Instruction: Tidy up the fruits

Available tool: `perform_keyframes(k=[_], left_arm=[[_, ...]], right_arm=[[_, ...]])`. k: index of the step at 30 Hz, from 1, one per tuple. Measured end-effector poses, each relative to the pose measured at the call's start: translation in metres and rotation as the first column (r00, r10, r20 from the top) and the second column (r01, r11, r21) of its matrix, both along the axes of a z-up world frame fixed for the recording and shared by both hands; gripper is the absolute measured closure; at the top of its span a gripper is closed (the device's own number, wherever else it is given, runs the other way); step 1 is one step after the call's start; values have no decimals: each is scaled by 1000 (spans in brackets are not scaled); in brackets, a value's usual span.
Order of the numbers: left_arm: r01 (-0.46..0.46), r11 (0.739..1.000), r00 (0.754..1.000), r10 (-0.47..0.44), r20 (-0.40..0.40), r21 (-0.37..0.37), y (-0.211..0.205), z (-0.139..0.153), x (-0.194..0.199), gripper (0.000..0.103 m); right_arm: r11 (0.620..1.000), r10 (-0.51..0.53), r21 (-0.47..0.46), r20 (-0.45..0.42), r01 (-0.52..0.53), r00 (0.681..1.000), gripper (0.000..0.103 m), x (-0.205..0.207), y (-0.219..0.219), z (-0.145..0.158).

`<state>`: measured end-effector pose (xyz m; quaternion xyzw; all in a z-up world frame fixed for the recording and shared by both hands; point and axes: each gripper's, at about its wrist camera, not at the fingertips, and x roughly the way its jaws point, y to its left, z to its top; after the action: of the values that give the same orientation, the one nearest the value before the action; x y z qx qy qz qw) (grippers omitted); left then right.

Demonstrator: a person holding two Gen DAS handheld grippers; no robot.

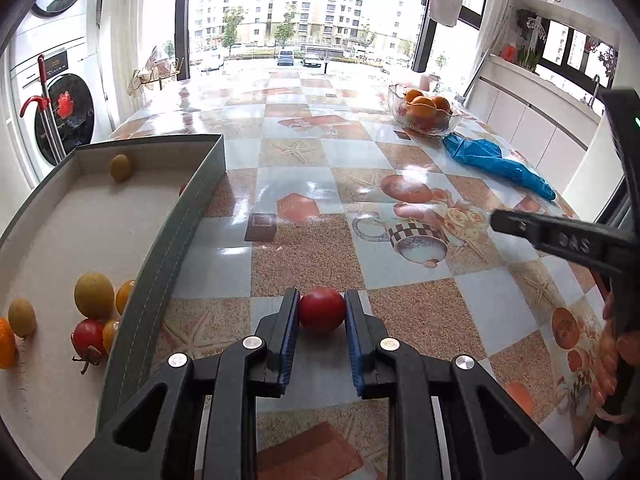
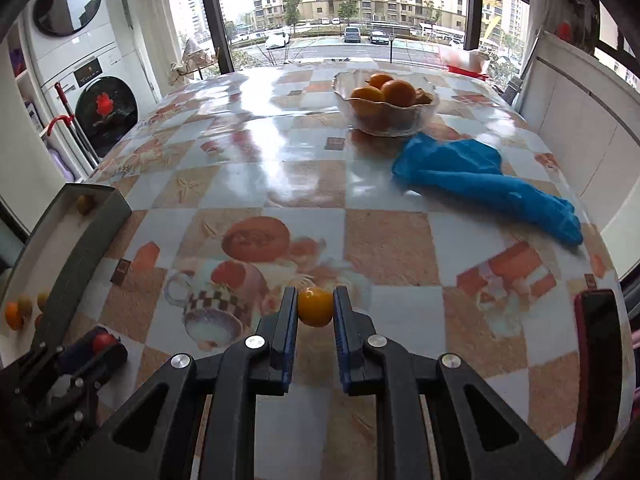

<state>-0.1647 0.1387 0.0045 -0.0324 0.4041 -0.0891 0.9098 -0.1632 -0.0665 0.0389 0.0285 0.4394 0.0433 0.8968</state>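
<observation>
My left gripper (image 1: 322, 310) is shut on a red tomato (image 1: 322, 309), held just above the patterned table, right of the grey box (image 1: 176, 232). That box holds several small fruits: yellow-green ones (image 1: 94, 295), a red tomato with stem (image 1: 89, 338) and orange ones (image 1: 6, 342). My right gripper (image 2: 315, 306) is shut on a small orange fruit (image 2: 315, 307) over the table's middle. In the right wrist view the left gripper (image 2: 102, 346) shows at lower left with its red tomato (image 2: 103, 341), beside the box (image 2: 86, 248).
A glass bowl (image 2: 386, 120) of oranges (image 2: 398, 92) stands at the far side of the table. A blue cloth (image 2: 480, 184) lies in front of it. A dark phone (image 2: 598, 368) lies near the table's right edge. A washing machine (image 1: 64, 120) stands to the left.
</observation>
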Motion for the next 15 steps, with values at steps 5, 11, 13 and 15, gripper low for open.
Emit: perform_keyframes(k=[5,11,13,15], left_arm=[[0,1000,1000,0,1,-13,4,-1,1,79],[1,1000,1000,-1,2,-23,4,-1,-2,79],[1,1000,1000,-1,4,-9,3,-1,-2,79],[1,1000,1000,-1,5,4,1,-1,-3,79]], right_arm=[[995,-69,74,33,67,997,84,-36,-40,-16],[988,-89,134,45,82,995,84,-35,-50,-17],[984,-91,155,47,83,995,84,-37,-50,-18],[982,-94,170,49,85,994,84,-40,-51,-19]])
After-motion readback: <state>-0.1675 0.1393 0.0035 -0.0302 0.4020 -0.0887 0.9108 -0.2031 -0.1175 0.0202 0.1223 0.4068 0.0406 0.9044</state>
